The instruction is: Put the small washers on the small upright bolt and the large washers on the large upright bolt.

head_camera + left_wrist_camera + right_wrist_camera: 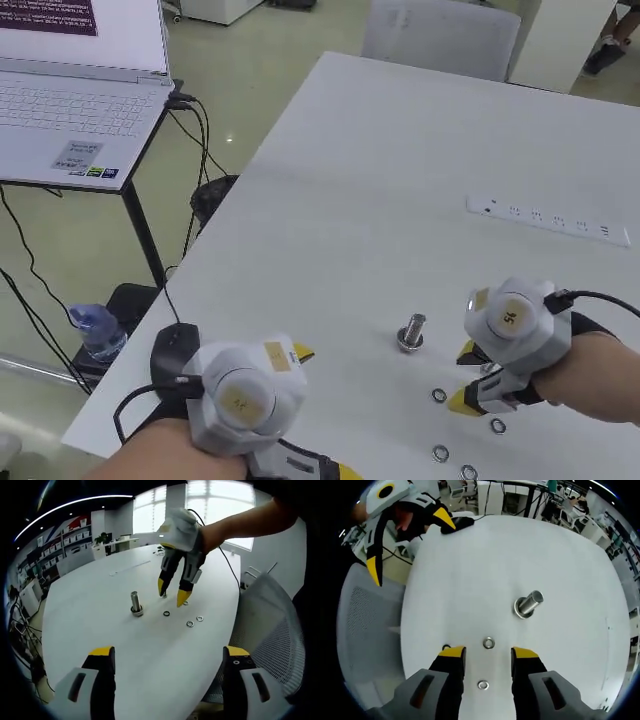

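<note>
Two tools hover over the white desk (380, 190), both with jaws apart and nothing held. In the head view the left tool (322, 411) sits at the lower left of the frame, near the desk's edge. A hand grips it, and its yellow-tipped jaws are spread wide and point toward the frame's right. The right tool (464, 376) is at the lower right, on a forearm entering from the right edge. Its jaws tilt down toward the desk with a moderate gap.

In the right gripper view a washer (489, 642) lies flat on the desk just above the gap between the jaw tips. A second washer (483, 684) lies between the jaws, lower in the frame. In the head view, loose washers (439, 396) are scattered flat along the bottom of the frame, below the right tool.

The bolt (411, 333) stands upright at lower centre, just left of the right tool. Its long axis is vertical, with the shaft pointing up and the wide base on the desk.
</note>
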Demonstrator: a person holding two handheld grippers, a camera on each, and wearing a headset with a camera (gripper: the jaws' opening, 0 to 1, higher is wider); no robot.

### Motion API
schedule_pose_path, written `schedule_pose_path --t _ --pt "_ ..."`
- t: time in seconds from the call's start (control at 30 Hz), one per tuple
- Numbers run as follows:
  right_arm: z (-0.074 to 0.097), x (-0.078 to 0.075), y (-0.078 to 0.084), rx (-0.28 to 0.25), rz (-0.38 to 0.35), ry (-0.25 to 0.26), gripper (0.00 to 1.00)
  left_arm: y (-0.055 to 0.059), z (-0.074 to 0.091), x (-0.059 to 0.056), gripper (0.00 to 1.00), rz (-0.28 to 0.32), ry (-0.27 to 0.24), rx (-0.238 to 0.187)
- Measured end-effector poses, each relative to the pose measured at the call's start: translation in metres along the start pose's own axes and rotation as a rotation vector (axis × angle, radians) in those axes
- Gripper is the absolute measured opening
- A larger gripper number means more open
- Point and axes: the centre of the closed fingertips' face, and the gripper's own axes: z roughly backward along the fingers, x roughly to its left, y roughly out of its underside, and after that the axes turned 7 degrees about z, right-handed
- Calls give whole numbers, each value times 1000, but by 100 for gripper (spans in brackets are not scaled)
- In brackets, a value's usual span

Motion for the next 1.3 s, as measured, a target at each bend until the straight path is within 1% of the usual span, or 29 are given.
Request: schedule_pose_path --t 0.1,0.2,0.4,0.57,0.8,1.03,1.13,1.3 --pt "-8 0 0 -3 -2 -2 34 1 0 0 88 3 1 0" --pt "-16 0 2 6 1 -5 33 1 0 1 88 3 2 3" --pt "-27 -3 7 40 17 -11 31 3 1 3 88 -7 2 11" --pt "-30 -2 9 53 10 -19 31 4 3 6 87 -6 0 11" --pt "-33 -1 11 64 10 -21 29 6 3 4 87 -11 4 15" --pt "-33 -1 10 53 -1 -18 28 8 4 3 86 -10 6 17" --pt "-32 -2 11 52 2 -11 21 7 4 3 86 -10 6 15" --pt "-33 -2 9 61 -5 -5 19 6 6 2 85 -8 5 9"
